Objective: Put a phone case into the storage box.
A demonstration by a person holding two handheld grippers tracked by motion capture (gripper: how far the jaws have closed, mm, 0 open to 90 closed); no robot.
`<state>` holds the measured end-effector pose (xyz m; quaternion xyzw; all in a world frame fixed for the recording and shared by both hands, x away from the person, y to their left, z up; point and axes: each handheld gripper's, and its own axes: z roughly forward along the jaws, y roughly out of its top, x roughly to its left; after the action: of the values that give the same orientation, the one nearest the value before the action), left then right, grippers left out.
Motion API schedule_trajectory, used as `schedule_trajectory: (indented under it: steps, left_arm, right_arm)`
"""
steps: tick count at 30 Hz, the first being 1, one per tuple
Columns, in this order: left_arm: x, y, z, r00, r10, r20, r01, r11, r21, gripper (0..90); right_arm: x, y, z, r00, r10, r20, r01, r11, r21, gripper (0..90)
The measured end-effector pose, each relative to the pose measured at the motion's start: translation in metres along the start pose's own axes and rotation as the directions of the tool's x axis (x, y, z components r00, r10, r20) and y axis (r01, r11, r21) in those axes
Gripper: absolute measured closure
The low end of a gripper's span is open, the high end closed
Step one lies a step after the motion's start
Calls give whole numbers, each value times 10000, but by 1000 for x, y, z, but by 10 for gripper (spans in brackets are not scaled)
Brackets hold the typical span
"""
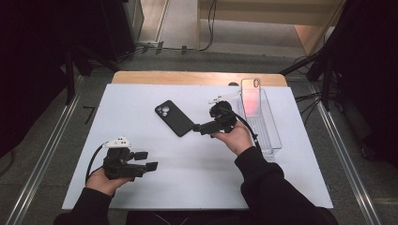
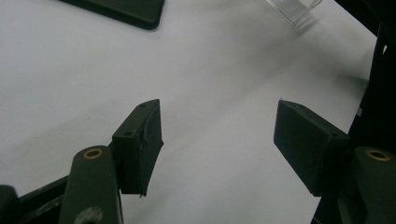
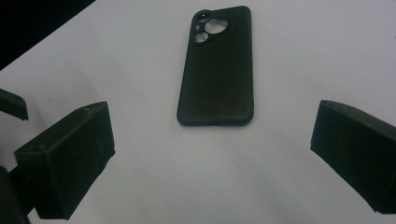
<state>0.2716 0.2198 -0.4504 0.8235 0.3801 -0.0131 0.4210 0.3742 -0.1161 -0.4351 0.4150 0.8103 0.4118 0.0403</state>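
A white table [image 1: 197,173] is seen; no writing is legible. Mid-frame lies the black case [image 1: 174,118], faced by the wide-open right gripper [image 1: 193,127]. Lower left, the left gripper [image 1: 146,161] is held open, empty. A phone [image 1: 250,96] is shown upper right.

A black phone case [image 1: 174,118] is seen lying flat on the white table surface, just left of the middle of the high view, back side up. It is turned at an angle there, its camera end toward the upper left and its plain end toward the lower right. In the right gripper view the case [image 3: 217,67] is found in the upper middle of the frame, standing nearly upright, with several round cut-outs for lenses grouped at its top end. Its surface is matte, its corners are rounded, and nothing is resting on it.
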Motion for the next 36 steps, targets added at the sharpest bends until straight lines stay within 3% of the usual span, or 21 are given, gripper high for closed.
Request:
schedule_trajectory:
  steps: [7,17,22,32,36]
  left_arm:
    - [1,0,0,10000,-7,-23,7,10000,20,330]
    - [1,0,0,10000,8,-5,-8,10000,83,330]
    - [1,0,0,10000,8,12,-8,10000,96,330]
    - [1,0,0,10000,7,28,-7,10000,99,330]
    - [1,0,0,10000,15,55,-16,10000,97,330]
  right_arm:
    - [4,15,22,9994,-317,137,314,9992,233,0]
    - [6,26,51,9997,-199,128,194,9990,391,0]
    - [7,30,64,9992,-380,94,377,9987,356,0]
    - [4,39,88,9991,-302,312,280,9973,675,0]
    - [4,42,95,9992,-350,171,338,9973,651,0]
